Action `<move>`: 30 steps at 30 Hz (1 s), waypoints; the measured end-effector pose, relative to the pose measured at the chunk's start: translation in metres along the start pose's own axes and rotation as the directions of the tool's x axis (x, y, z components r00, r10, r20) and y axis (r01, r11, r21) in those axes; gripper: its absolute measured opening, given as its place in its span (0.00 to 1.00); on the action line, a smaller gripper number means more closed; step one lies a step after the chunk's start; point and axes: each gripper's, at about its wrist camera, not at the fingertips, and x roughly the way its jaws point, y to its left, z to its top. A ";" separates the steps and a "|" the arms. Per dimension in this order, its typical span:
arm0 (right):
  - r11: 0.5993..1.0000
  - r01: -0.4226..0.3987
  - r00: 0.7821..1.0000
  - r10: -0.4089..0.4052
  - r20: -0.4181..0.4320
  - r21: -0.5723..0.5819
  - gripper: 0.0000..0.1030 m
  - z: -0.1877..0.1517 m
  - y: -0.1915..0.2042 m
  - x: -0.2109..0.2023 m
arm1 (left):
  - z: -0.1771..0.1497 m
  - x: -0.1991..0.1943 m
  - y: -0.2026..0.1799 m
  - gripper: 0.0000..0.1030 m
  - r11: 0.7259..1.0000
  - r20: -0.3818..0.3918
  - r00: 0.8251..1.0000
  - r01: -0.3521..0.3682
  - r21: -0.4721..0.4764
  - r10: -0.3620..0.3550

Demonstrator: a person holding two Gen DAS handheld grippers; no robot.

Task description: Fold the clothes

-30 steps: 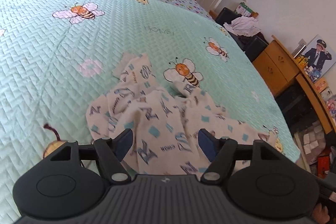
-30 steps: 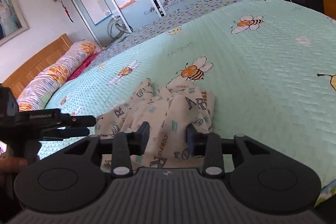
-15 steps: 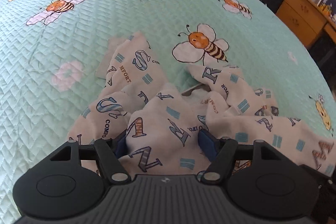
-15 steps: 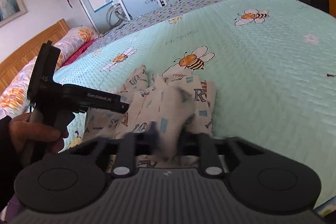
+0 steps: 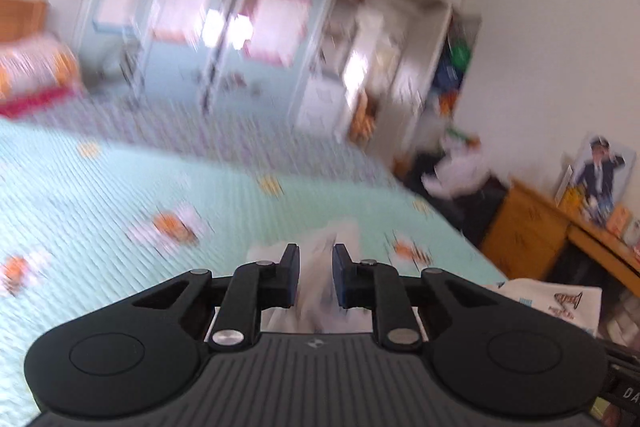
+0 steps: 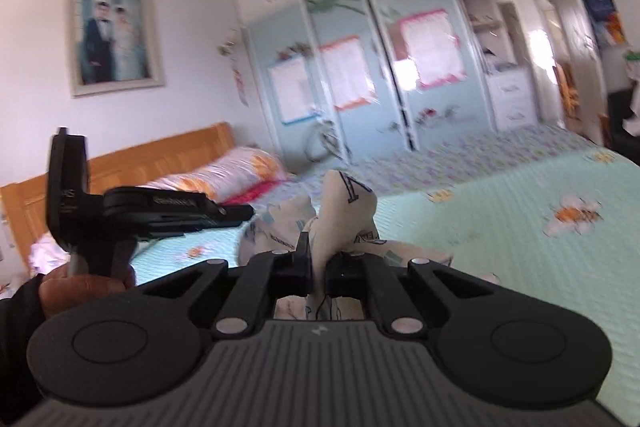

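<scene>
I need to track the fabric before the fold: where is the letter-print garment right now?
The letter-print garment is pinched in the right tool, low at centre of the right wrist view, bunched above the mint bee bedspread; the left tool is closing on another part.

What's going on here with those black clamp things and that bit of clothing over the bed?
A person is holding a clamp tool in each hand to fold laundry. The right gripper has pinched a bunch of the letter-printed garment and holds it above the green bee bedspread. The left gripper is closing its fingers on more of the same cloth, though that view is blurred.
</scene>
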 end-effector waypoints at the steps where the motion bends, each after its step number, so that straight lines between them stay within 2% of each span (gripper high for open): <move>1: 1.000 -0.021 1.000 0.021 -0.016 -0.010 0.06 -0.003 0.005 0.003 | -0.003 -0.012 0.007 0.30 1.000 0.000 1.000 -0.022 -0.005 0.022; 3: 0.999 -0.043 0.993 0.040 -0.107 -0.022 0.09 -0.021 0.013 0.019 | -0.020 -0.016 0.020 0.49 0.999 -0.093 0.995 -0.047 -0.005 0.046; 5: 0.998 -0.054 0.974 0.050 -0.222 -0.012 0.09 -0.045 0.019 0.033 | -0.043 -0.014 0.035 0.49 0.997 -0.194 0.979 -0.071 -0.028 0.064; 6: 0.998 -0.063 0.960 0.059 -0.275 -0.006 0.09 -0.057 0.022 0.039 | -0.054 -0.010 0.043 0.49 0.995 -0.254 0.966 -0.078 -0.068 0.058; 8: 0.997 -0.083 0.929 0.077 -0.361 -0.003 0.05 -0.080 0.029 0.044 | -0.076 0.001 0.061 0.49 0.977 -0.368 0.930 -0.066 -0.202 -0.013; 10: 0.994 -0.108 0.913 0.093 -0.397 -0.015 0.04 -0.093 0.037 0.040 | -0.094 0.011 0.067 0.50 0.954 -0.412 0.908 -0.048 -0.296 -0.082; 12: 0.990 -0.136 0.903 0.104 -0.417 -0.048 0.04 -0.097 0.046 0.035 | -0.105 0.020 0.059 0.53 0.945 -0.441 0.888 -0.022 -0.326 -0.131; 13: 0.987 -0.150 0.896 0.109 -0.431 -0.062 0.04 -0.097 0.049 0.033 | -0.108 0.026 0.054 0.58 0.943 -0.453 0.879 -0.012 -0.333 -0.148; 14: 0.984 -0.164 0.888 0.117 -0.444 -0.069 0.05 -0.098 0.050 0.032 | -0.109 0.031 0.050 0.61 0.943 -0.469 0.869 -0.009 -0.332 -0.157; 16: 0.981 -0.181 0.877 0.130 -0.462 -0.067 0.09 -0.099 0.050 0.031 | -0.113 0.042 0.042 0.67 0.955 -0.507 0.855 -0.052 -0.292 -0.108; 19: 0.981 -0.187 0.871 0.140 -0.472 -0.053 0.14 -0.098 0.051 0.032 | -0.121 0.059 0.042 0.68 0.969 -0.575 0.818 -0.121 -0.215 -0.025; 24: 0.972 -0.227 0.853 0.173 -0.493 -0.052 0.14 -0.102 0.057 0.032 | -0.129 0.090 0.045 0.70 0.972 -0.626 0.780 -0.150 -0.180 0.004; 26: 0.972 -0.231 0.847 0.176 -0.501 -0.050 0.14 -0.102 0.057 0.034 | -0.138 0.109 0.041 0.70 0.977 -0.672 0.740 -0.165 -0.139 0.029; 29: 0.973 -0.228 0.849 0.177 -0.498 -0.044 0.15 -0.101 0.054 0.034 | -0.151 0.125 0.042 0.71 0.976 -0.704 0.706 -0.195 -0.095 0.073; 30: 0.973 -0.226 0.851 0.177 -0.494 -0.041 0.18 -0.100 0.053 0.033 | -0.155 0.126 0.044 0.71 0.974 -0.707 0.703 -0.205 -0.100 0.075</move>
